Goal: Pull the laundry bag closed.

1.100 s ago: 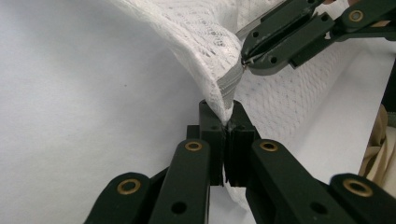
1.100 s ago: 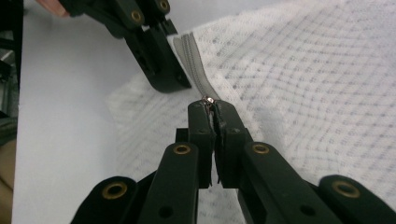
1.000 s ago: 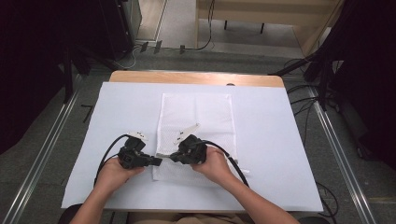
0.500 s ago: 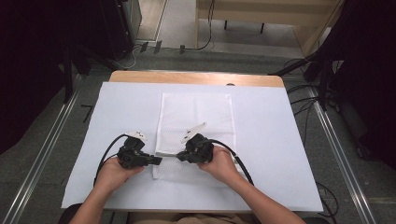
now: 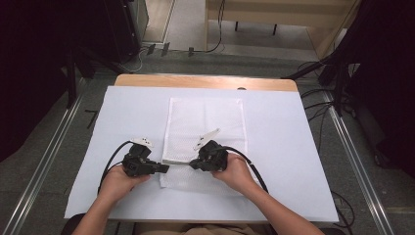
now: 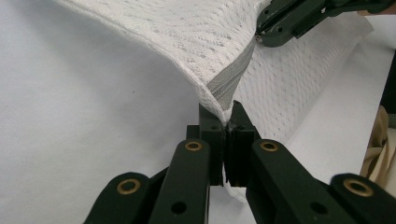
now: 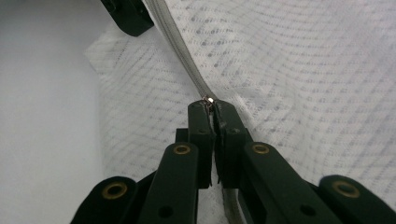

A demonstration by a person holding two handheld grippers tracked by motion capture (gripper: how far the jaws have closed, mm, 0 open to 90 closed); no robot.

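A white mesh bag (image 5: 205,122) lies flat on the white table cover, with a grey zipper (image 6: 228,82) along its near edge. My left gripper (image 5: 165,169) is shut on the bag's near left corner, at the zipper's end (image 6: 227,116), and holds that edge slightly raised. A little to its right, my right gripper (image 5: 192,165) is shut on the small metal zipper pull (image 7: 208,99). The zipper tape (image 7: 180,56) runs taut from the right gripper (image 7: 211,106) to the left gripper's tip (image 7: 128,16). In the left gripper view, the right gripper (image 6: 280,25) is at the top right.
A white sheet (image 5: 293,147) covers the table, with a strip of bare wood (image 5: 205,81) at the far edge. Black cables (image 5: 254,169) trail from both grippers toward the person. Metal rails (image 5: 352,161) run along both sides of the table, and dark equipment stands beyond them.
My right gripper has edged a little to the right along the zipper, away from the left gripper. The left gripper has stayed put.
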